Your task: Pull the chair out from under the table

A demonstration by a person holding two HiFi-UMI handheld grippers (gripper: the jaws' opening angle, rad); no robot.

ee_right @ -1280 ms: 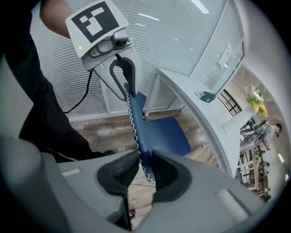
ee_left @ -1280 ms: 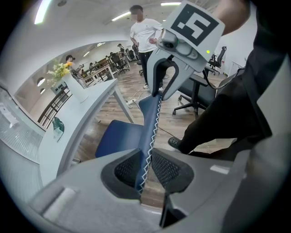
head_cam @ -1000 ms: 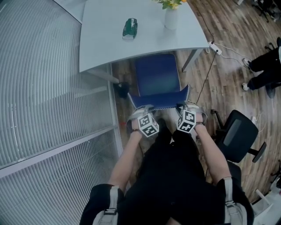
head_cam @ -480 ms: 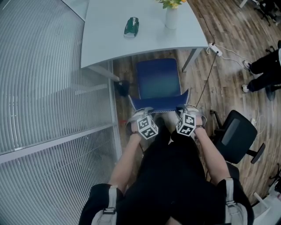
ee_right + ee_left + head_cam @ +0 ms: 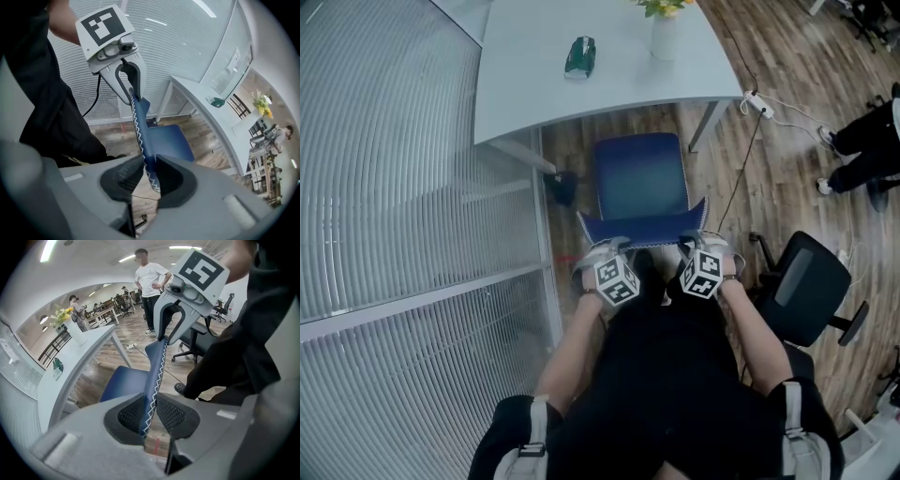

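The blue chair stands in front of the white table, its seat clear of the table's edge. Both grippers grip the top edge of its backrest, which has white zigzag stitching. My left gripper is shut on the backrest's left end; in the left gripper view the edge runs between the pads of the gripper. My right gripper is shut on the right end, and in the right gripper view the fabric is pinched in that gripper.
A glass partition with blinds runs close along the left. A black office chair stands at my right. A power strip with its cable lies on the wooden floor. On the table are a green object and a vase. A person stands far right.
The chair has slid out from under the table toward me. Both grippers have drawn back toward my body, still closed on the backrest.
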